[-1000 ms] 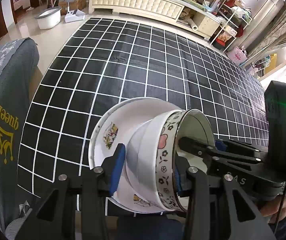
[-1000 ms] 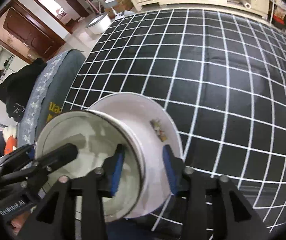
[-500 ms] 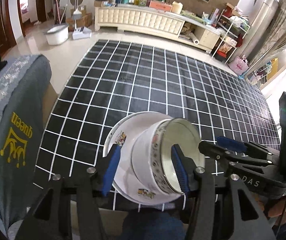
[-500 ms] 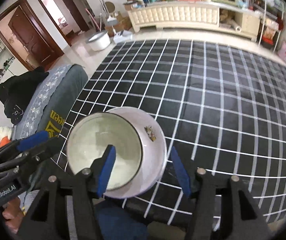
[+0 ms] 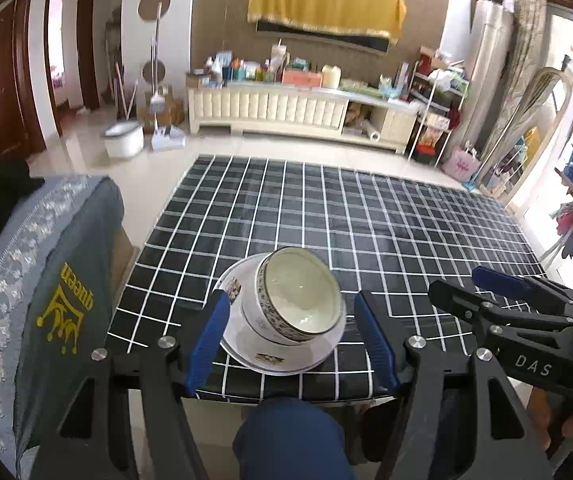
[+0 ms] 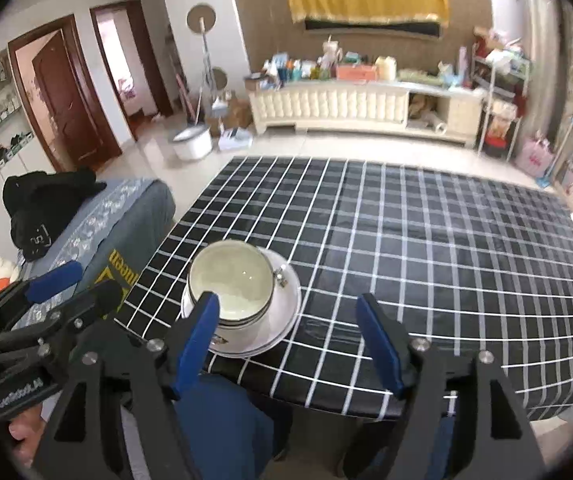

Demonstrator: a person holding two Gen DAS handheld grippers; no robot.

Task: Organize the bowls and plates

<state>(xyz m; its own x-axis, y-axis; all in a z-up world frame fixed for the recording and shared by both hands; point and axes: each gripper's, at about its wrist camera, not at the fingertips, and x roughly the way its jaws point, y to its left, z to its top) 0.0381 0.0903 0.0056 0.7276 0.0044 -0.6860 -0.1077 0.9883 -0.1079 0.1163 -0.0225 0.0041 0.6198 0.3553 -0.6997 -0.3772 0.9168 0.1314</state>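
Observation:
Two nested white bowls (image 5: 298, 300) with a patterned rim sit in a white decorated plate (image 5: 246, 354) near the front left corner of the checked table. My left gripper (image 5: 291, 300) hovers above and behind them, its jaws opening, blue pads clear of the bowls on both sides. In the right wrist view the bowls (image 6: 230, 280) and plate (image 6: 284, 314) lie to the left of my right gripper (image 6: 288, 302), whose jaws are also opening with nothing pressed between them. Each gripper shows at the edge of the other's view: right gripper (image 5: 502, 288), left gripper (image 6: 66, 284).
A black-and-white checked cloth (image 5: 406, 232) covers the table. A chair with a grey cover (image 5: 46, 280) stands close to the table's left edge. A person's blue-clad knee (image 5: 290, 436) is below the front edge. A long cabinet (image 5: 270, 108) stands beyond.
Both grippers have let go of the bowl stack, widened their jaws, and risen and drawn back from it. The bowls have settled upright in the plate.

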